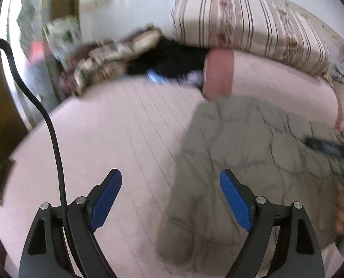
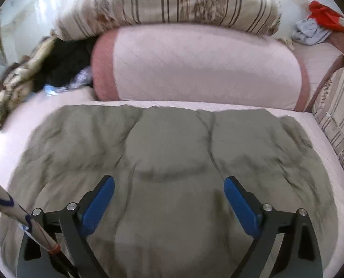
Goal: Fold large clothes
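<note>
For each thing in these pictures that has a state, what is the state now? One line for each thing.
Left gripper: open, holds nothing, above the bed.
Right gripper: open, holds nothing, above the jacket.
Grey padded jacket: spread flat on the bed, not yet folded.
Pink bolster pillow: lying along the far side of the bed.
Striped quilt: folded, resting on the bolster.
Pink bed sheet: smooth.
</note>
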`<state>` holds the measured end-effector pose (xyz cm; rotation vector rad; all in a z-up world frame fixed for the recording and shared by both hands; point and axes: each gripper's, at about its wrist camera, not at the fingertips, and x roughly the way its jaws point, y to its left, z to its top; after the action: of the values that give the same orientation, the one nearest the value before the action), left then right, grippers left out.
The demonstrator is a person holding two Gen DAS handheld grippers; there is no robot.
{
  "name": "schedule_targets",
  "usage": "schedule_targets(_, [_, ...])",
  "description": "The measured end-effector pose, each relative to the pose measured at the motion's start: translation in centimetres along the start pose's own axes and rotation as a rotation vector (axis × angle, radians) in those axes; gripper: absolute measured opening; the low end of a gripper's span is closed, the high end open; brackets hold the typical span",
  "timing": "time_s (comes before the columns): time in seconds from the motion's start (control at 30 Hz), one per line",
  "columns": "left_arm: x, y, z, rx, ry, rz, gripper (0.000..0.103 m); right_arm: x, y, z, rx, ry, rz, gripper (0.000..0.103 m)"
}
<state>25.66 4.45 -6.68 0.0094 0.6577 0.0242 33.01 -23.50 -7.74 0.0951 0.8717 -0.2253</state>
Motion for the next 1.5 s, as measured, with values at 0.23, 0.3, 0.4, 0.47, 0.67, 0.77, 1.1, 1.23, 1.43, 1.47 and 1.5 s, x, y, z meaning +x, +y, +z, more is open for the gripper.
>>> schedule_targets(0.23, [-6.0,0.6,0.5,-0.024,-0.143,0.079,0.091,-9.2,-6.1,-9.9,0.04,-0.033,0.022,0.098])
schedule_targets(0.3, [-8.4,0.6,0.1,-0.045,-0.18,0.092,0.091,-10.6,-8.5,-13.0,0.076,-0.018,-0.02,0.098])
schedule_targets(0.4, [-11.5,-0.1,-1.2,-0.037,-0.202,0.126,0.091,-12.5,-11.4,-17.4,0.095,-0.003,-0.087,0.098])
schedule_targets(0.47, [-13.0,-0.8,-2.0,-0.024,-0.194,0.122,0.092,-13.6,-12.2,-19.2,0.091,-0.011,-0.13,0.098])
schedule_targets(0.67, [-17.3,-1.1,-4.0,-0.082,-0.183,0.021,0.094,-15.3,-14.0,-22.6,0.153,-0.037,-0.187,0.098])
schedule_targets(0.77, [-19.5,-1.4,-5.2,-0.074,-0.178,0.01,0.095,-15.2,-13.9,-22.8,0.175,-0.038,-0.169,0.098])
schedule_targets(1.1, [-21.4,-2.9,-8.2,-0.032,-0.073,-0.027,0.096,-16.2,-12.4,-22.6,0.135,-0.102,-0.162,0.098])
schedule_targets(1.23, [-21.2,-4.5,-9.2,0.018,-0.043,-0.016,0.096,-16.7,-11.9,-22.6,0.127,-0.116,-0.133,0.098])
schedule_targets(1.43, [-20.8,-6.7,-10.5,0.094,-0.021,-0.012,0.096,-16.7,-11.1,-22.4,0.078,-0.128,-0.146,0.098])
schedule_targets(1.47, [-20.7,-7.0,-10.5,0.107,-0.021,-0.009,0.096,-16.7,-11.0,-22.5,0.08,-0.123,-0.129,0.098])
schedule_targets(1.5, [-20.7,-7.4,-10.5,0.119,-0.024,-0.011,0.096,-16.6,-11.0,-22.6,0.078,-0.121,-0.128,0.098])
